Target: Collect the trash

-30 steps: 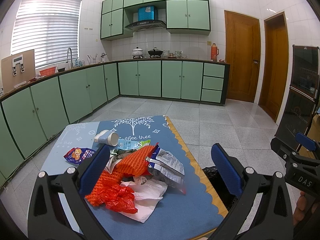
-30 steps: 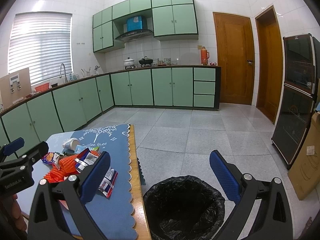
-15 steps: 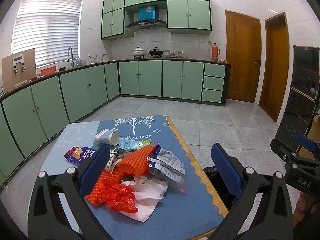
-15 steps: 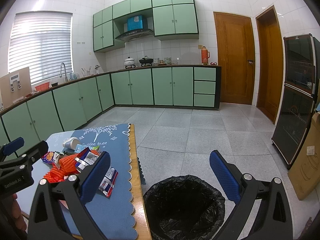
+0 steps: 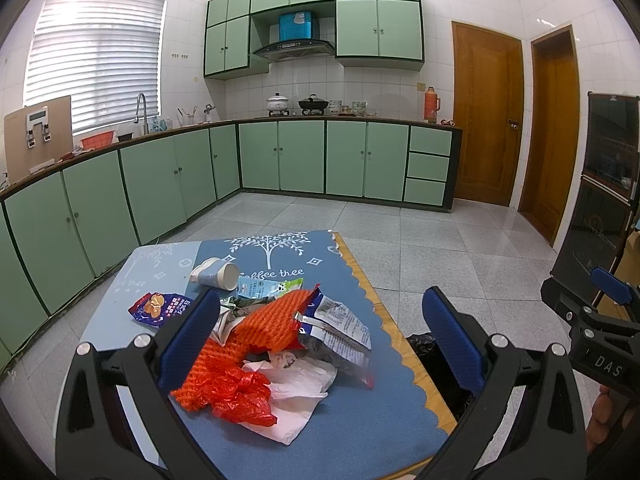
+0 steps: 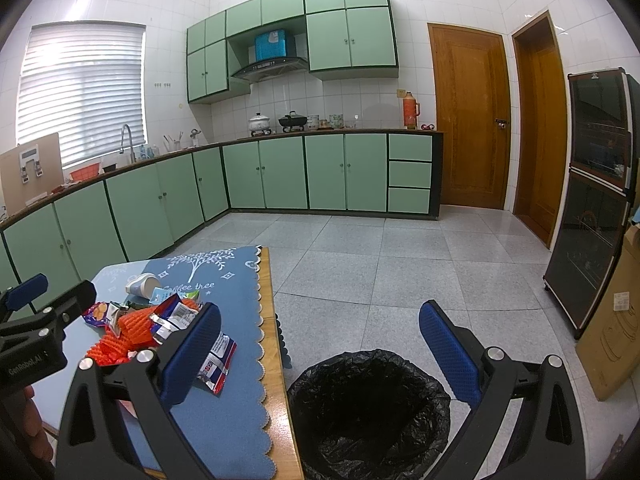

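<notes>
A pile of trash lies on a low table with a blue cloth (image 5: 360, 432): orange foam netting (image 5: 276, 320), a red plastic bag (image 5: 240, 396), white paper (image 5: 296, 412), a silver-blue snack wrapper (image 5: 336, 336), a tipped paper cup (image 5: 216, 274), a blue snack packet (image 5: 160, 309). My left gripper (image 5: 320, 320) is open and empty above the pile. My right gripper (image 6: 320, 332) is open and empty above a black-lined bin (image 6: 368, 408) on the floor right of the table. The pile (image 6: 136, 328) also shows in the right wrist view.
Green kitchen cabinets (image 5: 280, 156) run along the left and far walls. Two wooden doors (image 6: 468, 120) stand at the far right. A dark glass cabinet (image 6: 592, 200) and a cardboard box (image 6: 612, 320) stand at the right. The tiled floor (image 6: 400, 264) lies beyond the table.
</notes>
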Demonstrator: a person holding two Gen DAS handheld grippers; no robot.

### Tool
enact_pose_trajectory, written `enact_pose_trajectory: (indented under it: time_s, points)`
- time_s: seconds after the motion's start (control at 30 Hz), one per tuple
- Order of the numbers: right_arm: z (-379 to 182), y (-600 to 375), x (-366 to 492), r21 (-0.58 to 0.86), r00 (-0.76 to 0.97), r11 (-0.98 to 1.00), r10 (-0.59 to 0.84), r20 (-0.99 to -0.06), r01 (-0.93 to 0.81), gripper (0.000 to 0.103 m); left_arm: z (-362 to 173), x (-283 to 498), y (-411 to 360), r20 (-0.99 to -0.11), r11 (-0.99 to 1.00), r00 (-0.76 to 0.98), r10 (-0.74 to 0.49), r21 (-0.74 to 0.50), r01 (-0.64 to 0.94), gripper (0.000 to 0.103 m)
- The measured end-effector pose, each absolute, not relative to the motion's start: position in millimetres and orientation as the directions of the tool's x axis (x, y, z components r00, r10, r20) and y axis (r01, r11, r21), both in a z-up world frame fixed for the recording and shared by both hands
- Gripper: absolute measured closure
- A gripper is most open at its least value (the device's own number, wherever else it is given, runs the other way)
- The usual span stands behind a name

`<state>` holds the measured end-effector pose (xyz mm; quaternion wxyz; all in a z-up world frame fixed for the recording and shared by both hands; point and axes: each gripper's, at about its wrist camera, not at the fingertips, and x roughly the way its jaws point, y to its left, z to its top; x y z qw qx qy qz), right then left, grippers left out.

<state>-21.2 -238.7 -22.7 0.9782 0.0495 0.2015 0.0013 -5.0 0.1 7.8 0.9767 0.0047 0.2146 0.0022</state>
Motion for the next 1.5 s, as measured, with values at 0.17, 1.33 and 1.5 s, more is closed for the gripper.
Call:
enact_pose_trajectory:
  time_s: [0.17, 1.33, 1.5]
  points:
    - [-22, -239, -21, 0.097, 0.919, 0.995, 0.023, -0.394, 0.017, 0.006, 7, -5, 0, -0.419, 1.000, 0.908, 0.005, 0.010, -0.001, 0.005]
    - [-72, -197, 27, 0.102, 0.848, 0.981, 0.194, -0.492, -0.165, 0.006, -40, 20, 83, -0.515, 0.971, 0.826, 0.229, 0.060, -0.231, 0.005]
    - [-91, -178, 51, 0.138, 0.791, 0.959, 0.281, -0.544, -0.247, 0.006, -57, 27, 108, -0.551, 0.958, 0.789, 0.270, 0.073, -0.277, 0.005]
